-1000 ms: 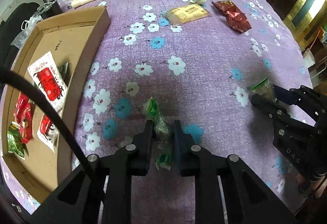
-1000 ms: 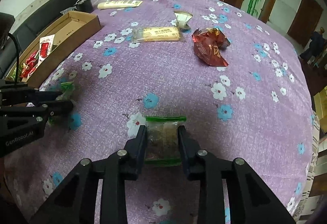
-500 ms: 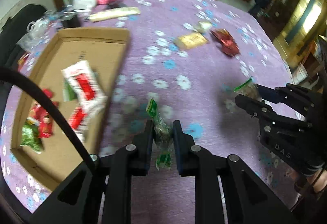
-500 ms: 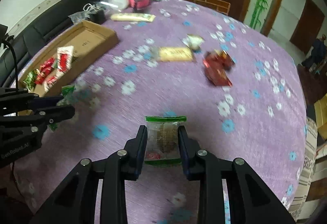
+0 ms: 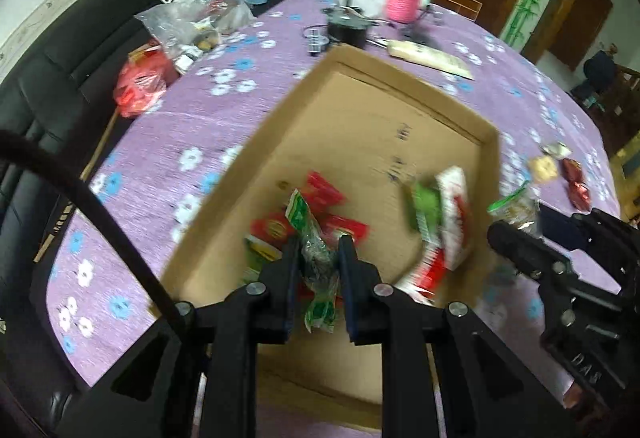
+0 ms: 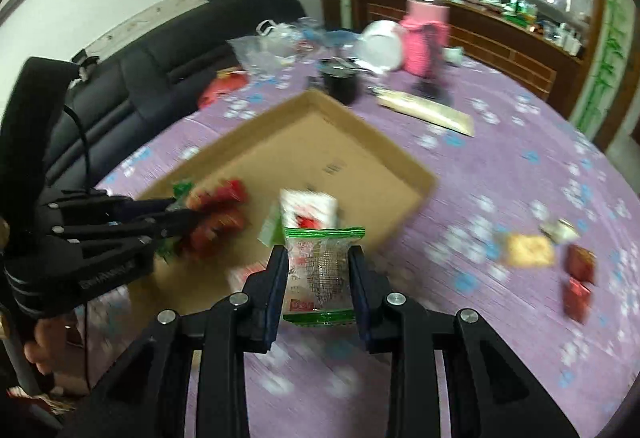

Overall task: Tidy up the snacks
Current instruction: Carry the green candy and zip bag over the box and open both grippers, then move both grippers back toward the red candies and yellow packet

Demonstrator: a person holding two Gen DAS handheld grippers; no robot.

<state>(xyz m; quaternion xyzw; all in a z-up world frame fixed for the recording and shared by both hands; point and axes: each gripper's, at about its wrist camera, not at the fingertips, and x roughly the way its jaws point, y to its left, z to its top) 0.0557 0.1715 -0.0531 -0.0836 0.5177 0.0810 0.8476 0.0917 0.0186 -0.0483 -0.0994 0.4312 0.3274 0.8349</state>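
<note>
Clamping a crumpled clear-and-green snack packet [image 5: 317, 262], the left gripper [image 5: 319, 270] hangs over the near end of the cardboard tray [image 5: 372, 126], its fingers closed tight on the wrapper's middle so the green ends stick out above and below. Under it, toward 12 o'clock, red sachets [image 5: 320, 194] lie on the tray floor, and at 2 o'clock a white-and-red packet [image 5: 454, 214] leans against the tray's right wall with a green one [image 5: 426, 206] beside it; both are blurred.

The right gripper [image 6: 319, 278] pinches a clear packet with green ends [image 6: 322, 270], a dark lump showing through its film, held flat between the two fingers. It sits at the tray's near right corner; whether it is over the tray floor or just outside the wall cannot be told. From the left wrist view this gripper shows at 3 o'clock, just beyond the tray's right wall.

Further out on the purple flowered tablecloth [image 6: 500, 166], a tan biscuit pack [image 6: 528, 250] and red foil wrappers [image 6: 578, 278] lie at 3 o'clock, well apart from the tray. At 12 o'clock, past the tray's far end, stand a black pot [image 6: 340, 78], a long beige packet [image 6: 428, 112], a pink knitted holder [image 6: 424, 38] and a white bowl [image 6: 380, 44]. Plastic bags [image 5: 196, 22] rest at 11 o'clock near a black sofa [image 5: 60, 50].
</note>
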